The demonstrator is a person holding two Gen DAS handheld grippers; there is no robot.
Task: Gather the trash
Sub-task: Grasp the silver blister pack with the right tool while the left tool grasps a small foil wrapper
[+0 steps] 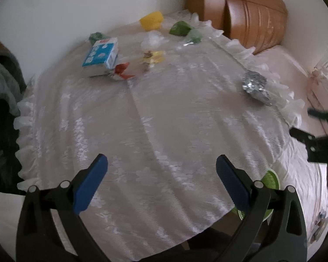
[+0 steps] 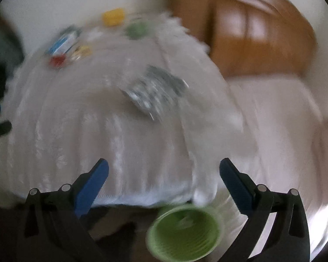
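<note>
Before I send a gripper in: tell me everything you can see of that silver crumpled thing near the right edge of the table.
The silver wad looks like crumpled foil or a shiny wrapper, wrinkled all over, with bright glints and dark folds. It lies flat on the white lace tablecloth, close to the frilled right edge and apart from the other litter at the far side. Something clear, perhaps plastic film, seems to trail from its right side. The right wrist view shows it blurred, ahead of the open right gripper. Nothing grips it.

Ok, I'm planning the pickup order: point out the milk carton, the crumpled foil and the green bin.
milk carton [image 1: 100,55]: left wrist view, blue-and-white top face.
crumpled foil [image 1: 254,83]: left wrist view, middle of wad.
green bin [image 2: 183,231]: right wrist view, ribbed inner wall.
</note>
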